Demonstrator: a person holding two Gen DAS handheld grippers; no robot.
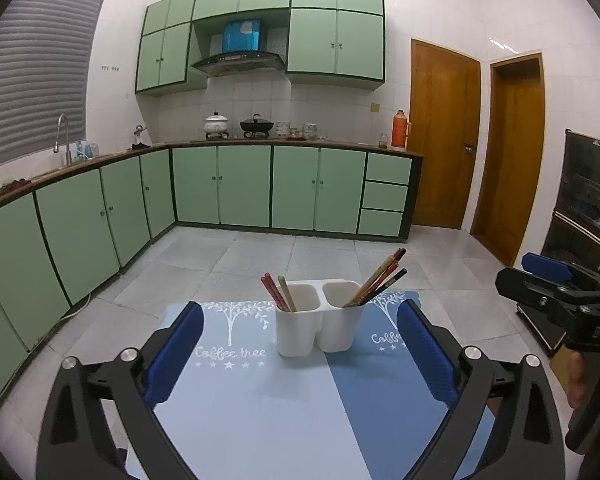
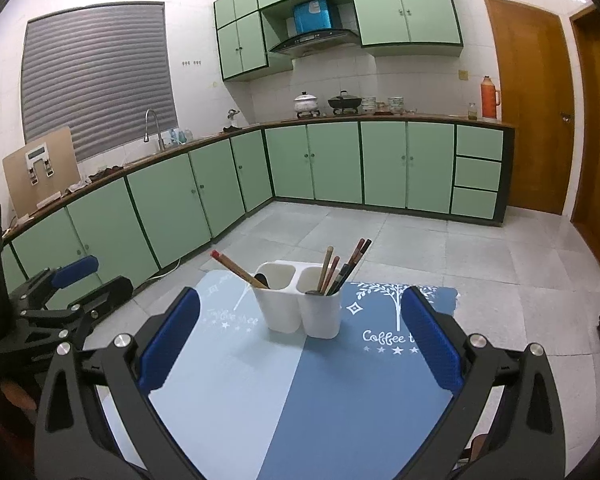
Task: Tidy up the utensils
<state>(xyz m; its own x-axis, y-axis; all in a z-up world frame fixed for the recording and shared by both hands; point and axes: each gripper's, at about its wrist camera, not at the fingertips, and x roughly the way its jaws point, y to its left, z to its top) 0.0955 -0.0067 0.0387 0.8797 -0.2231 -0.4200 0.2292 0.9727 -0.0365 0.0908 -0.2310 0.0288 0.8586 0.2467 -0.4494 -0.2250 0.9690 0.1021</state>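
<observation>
The blue mat (image 1: 260,400) bears white script reading "Coffee tree" under a printed tree, above a row of small stars (the same words recur on its darker half, cut off at the edge in both views). On the right claw (image 1: 548,280), white letters read "DAS".

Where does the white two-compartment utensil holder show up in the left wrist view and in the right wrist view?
Left wrist: the utensil holder stands just right of centre, on the far part of the blue mat, between the open claw's blue pads.
Right wrist: the utensil holder sits at centre, slightly left of the mat's light-dark seam.
Shared landmark: the orange thermos on the counter beside the wooden door.
</observation>
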